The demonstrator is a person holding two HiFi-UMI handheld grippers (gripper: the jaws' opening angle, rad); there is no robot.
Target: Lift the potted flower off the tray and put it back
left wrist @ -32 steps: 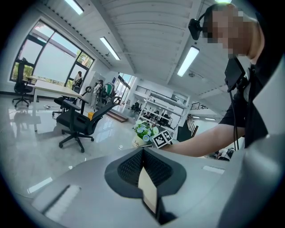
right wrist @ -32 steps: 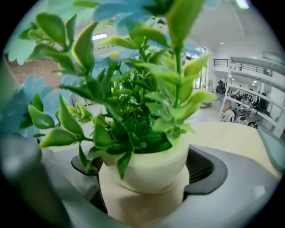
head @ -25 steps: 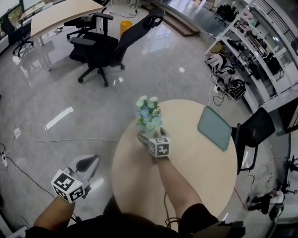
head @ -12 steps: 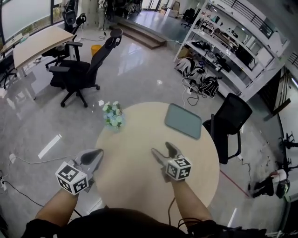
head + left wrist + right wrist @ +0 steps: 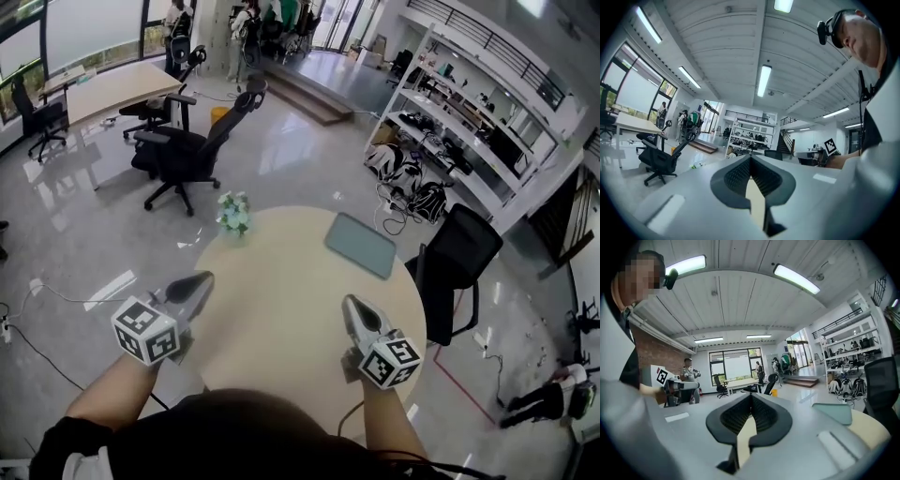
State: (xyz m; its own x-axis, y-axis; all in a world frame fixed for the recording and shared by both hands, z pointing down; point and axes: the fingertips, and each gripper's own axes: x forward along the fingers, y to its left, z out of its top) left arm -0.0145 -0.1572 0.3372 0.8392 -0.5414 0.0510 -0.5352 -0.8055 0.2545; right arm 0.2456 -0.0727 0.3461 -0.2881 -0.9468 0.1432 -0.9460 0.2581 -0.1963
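Note:
The potted flower [image 5: 233,214], pale blue and white blooms in a small pot, stands on the round wooden table [image 5: 281,309] at its far left edge. It is not on the grey-green tray [image 5: 361,245], which lies flat at the table's far right; the tray [image 5: 832,412] also shows in the right gripper view. My right gripper [image 5: 352,302] hangs over the table's near right, far from both. Its jaws have just been closing and now stand shut [image 5: 751,397] with nothing between them. My left gripper [image 5: 202,278] is at the table's near left edge, shut and empty [image 5: 750,159].
A black chair [image 5: 464,258] stands against the table's right side. Two black office chairs [image 5: 187,141] and a long desk [image 5: 112,89] are on the glossy floor beyond the flower. Shelving [image 5: 469,122] runs along the right. A cable [image 5: 56,281] trails on the floor at left.
My right gripper has drawn back from the flower toward me and risen; its jaws, open half a second ago, are now together. The left gripper has come up to the table's edge.

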